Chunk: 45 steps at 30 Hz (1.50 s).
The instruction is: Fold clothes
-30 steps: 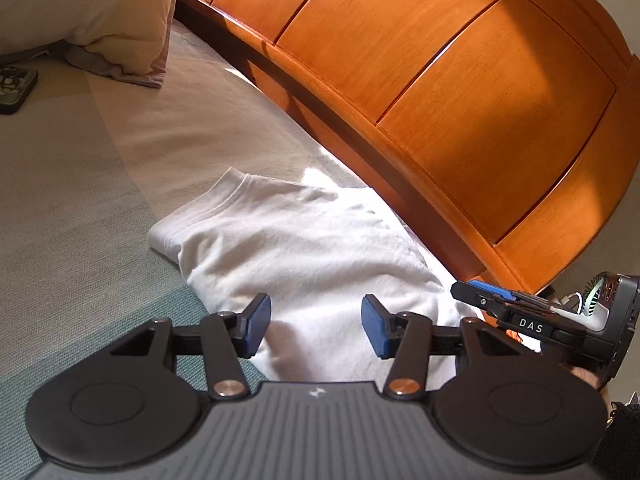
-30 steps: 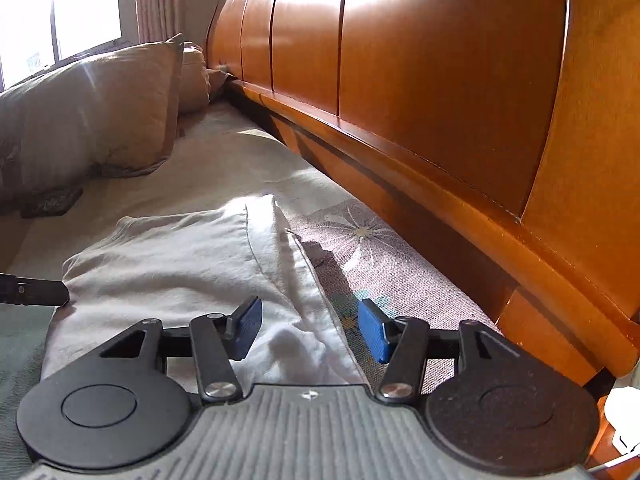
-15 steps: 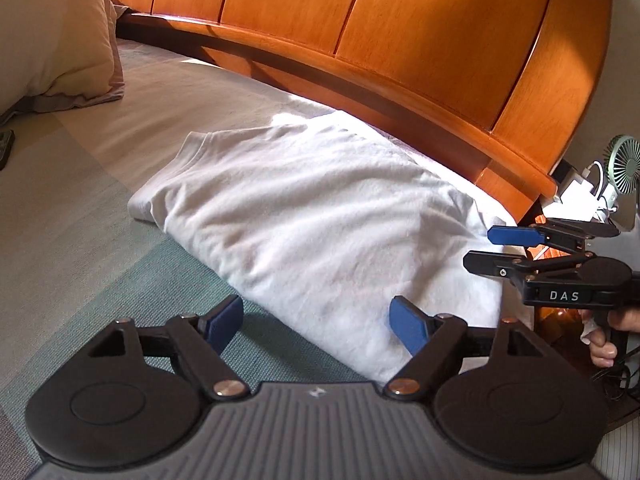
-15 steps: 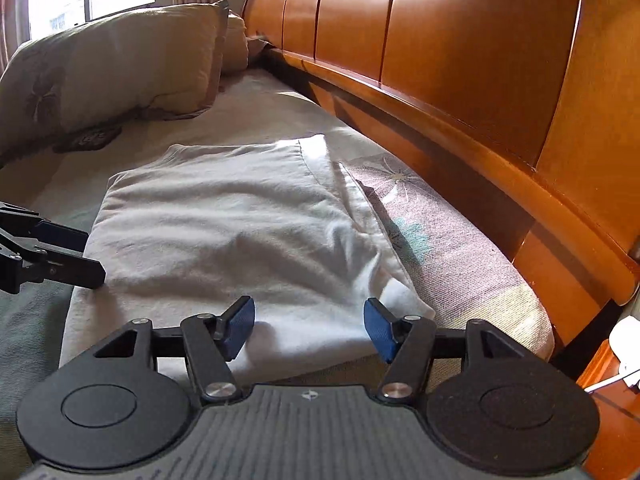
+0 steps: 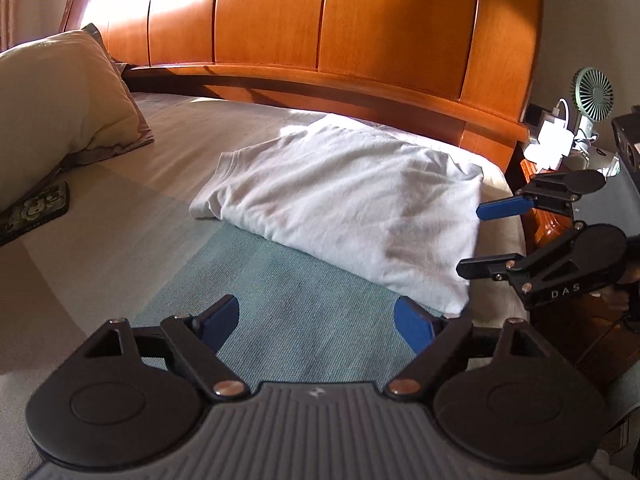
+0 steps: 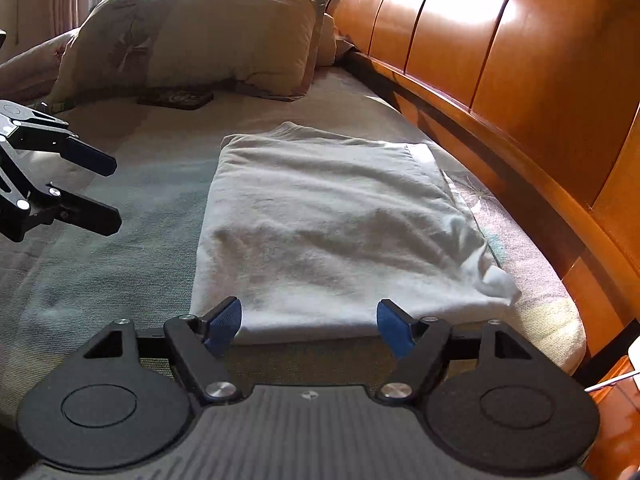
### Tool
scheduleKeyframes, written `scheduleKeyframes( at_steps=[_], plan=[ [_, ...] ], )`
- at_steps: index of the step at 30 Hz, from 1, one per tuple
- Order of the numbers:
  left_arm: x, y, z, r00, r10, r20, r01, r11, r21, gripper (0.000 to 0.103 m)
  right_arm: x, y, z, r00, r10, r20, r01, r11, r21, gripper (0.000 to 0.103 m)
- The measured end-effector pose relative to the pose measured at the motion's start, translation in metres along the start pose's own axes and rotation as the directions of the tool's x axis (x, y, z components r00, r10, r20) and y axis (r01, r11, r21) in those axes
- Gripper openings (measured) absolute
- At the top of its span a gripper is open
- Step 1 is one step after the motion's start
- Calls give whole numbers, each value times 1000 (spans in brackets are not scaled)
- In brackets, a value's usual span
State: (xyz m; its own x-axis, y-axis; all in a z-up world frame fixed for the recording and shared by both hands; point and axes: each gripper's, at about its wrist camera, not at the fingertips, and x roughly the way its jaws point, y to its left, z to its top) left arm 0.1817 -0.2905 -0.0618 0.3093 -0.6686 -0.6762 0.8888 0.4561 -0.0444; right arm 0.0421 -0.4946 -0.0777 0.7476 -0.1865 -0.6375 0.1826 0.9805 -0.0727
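The bed (image 5: pixel 120 248) runs along a curved wooden headboard (image 5: pixel 360 32), and on it, close to the headboard and near the bed's end by the nightstand, lies a white T-shirt (image 6: pixel 328 220), already doubled into a roughly rectangular packet with its collar end toward the pillow (image 6: pixel 192 40). Seen from the right wrist, the packet's long axis runs straight away from the right gripper (image 6: pixel 308 322), whose spread, empty jaws sit just at the near short edge; it is the nearer tool. The left gripper (image 5: pixel 316 322), also spread and empty, hovers over bare teal bedding beside the packet's long edge, a little apart from it. One corner (image 6: pixel 496 280) nearest the headboard sticks out crumpled. Whether this is a finished fold or one awaiting another doubling cannot be settled. The layers underneath are hidden, and a dark flat thing by the pillow, perhaps a phone (image 5: pixel 32 212), is cut off.
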Motion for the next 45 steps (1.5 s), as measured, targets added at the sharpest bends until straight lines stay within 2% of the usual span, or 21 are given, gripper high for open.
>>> scheduleKeyframes(
  at_steps=[1, 6, 8, 10, 13, 16, 19, 22, 26, 27, 29, 33, 34, 35, 39, 41, 45],
  plan=[
    [-6, 3, -4, 1000, 3, 4, -3, 1000, -10, 89, 0, -1, 10, 1000, -4, 20, 4, 1000, 4, 83],
    [-25, 11, -19, 999, 37, 18, -36, 997, -68, 89, 48, 5, 35, 998, -63, -18, 63, 998, -9, 95],
    [-29, 13, -26, 999, 49, 12, -48, 996, -77, 89, 67, 7, 45, 996, -87, -34, 87, 996, -15, 96],
    [-33, 14, -33, 999, 42, -2, -42, 996, -73, 89, 82, 6, 35, 992, -87, -89, 89, 996, 28, 96],
    [-40, 16, -41, 999, 43, -2, -43, 998, -52, 89, 78, 9, 53, 995, -79, -67, 82, 996, 34, 97],
    [-44, 25, -42, 999, 29, 19, -28, 996, -85, 89, 73, 12, 72, 997, -72, -41, 74, 997, 38, 97],
    [-44, 40, -40, 999, -15, 32, 20, 986, -167, 90, 79, 25, 97, 996, -89, -9, 89, 996, -16, 97],
    [-38, 60, -31, 996, -75, 43, 84, 964, -252, 90, 100, 39, 108, 995, -101, -17, 100, 992, -72, 98],
    [-21, 89, -7, 989, -138, 50, 146, 930, -337, 90, 102, 43, 95, 996, -84, -31, 82, 994, -70, 97],
    [-14, 98, 0, 983, -173, 66, 185, 912, -365, 90, 102, 44, 91, 996, -80, -34, 77, 995, -69, 98],
    [5, 120, 16, 959, -263, 108, 283, 848, -448, 91, 103, 46, 84, 997, -71, -41, 68, 995, -67, 98],
    [67, 151, 39, 909, -388, 152, 394, 679, -620, 92, 104, 49, 70, 997, -53, -55, 49, 997, -62, 99],
    [83, 155, 42, 898, -411, 155, 404, 636, -657, 92, 104, 50, 66, 997, -48, -58, 45, 997, -61, 99],
    [96, 157, 43, 894, -421, 154, 404, 607, -685, 92, 105, 51, 63, 997, -44, -62, 40, 997, -59, 99],
    [144, 158, 49, 885, -457, 92, 363, 553, -750, 91, 103, 49, 60, 999, -26, -46, 24, 998, -52, 99],
    [154, 159, 52, 883, -451, 129, 380, 527, -760, 92, 102, 48, 58, 999, -18, -40, 16, 999, -47, 99],
    [169, 163, 66, 890, -433, 145, 379, 524, -762, 92, 101, 44, 51, 999, -5, -36, 4, 999, -36, 100]
  ],
)
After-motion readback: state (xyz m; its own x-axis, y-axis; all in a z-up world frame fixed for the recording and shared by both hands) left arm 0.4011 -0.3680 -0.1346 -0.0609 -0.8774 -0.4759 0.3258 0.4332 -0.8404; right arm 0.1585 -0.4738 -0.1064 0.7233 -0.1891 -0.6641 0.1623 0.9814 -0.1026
